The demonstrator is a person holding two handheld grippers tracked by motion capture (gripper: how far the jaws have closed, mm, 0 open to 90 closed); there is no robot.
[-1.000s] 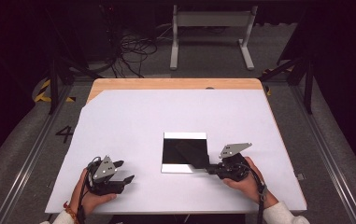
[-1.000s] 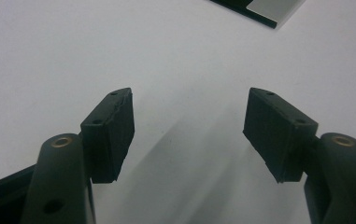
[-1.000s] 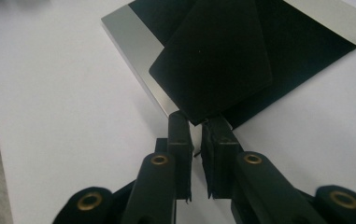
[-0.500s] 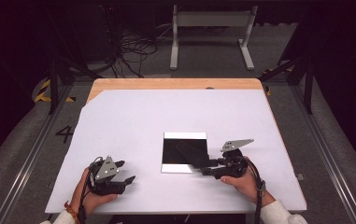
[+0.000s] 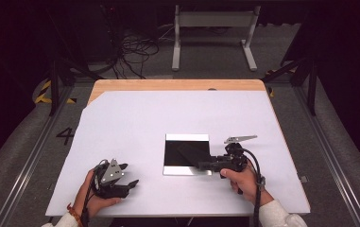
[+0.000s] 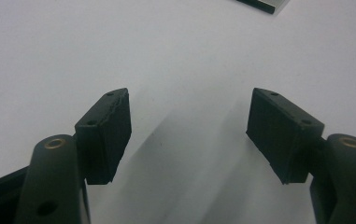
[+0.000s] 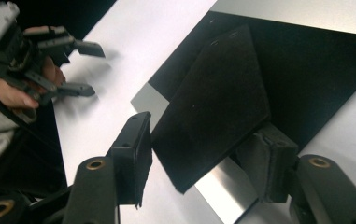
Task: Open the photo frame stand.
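Right gripper (image 5: 205, 164) grasps black felt flap (image 7: 213, 100) at 5 o'clock of the mirror tile (image 5: 168, 169), peeling it; left gripper (image 5: 129, 183) rests released at 7 o'clock.

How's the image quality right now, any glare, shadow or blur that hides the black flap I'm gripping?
High view: even light on the white table, dark surroundings; the black flap barely separates from the black panel. Right gripper view: sharp on the flap, glare on the panel's silver edge, right gripper jaws slightly soft. Left gripper view: left gripper casts soft shadows on the table, jaws blurred at the bottom.
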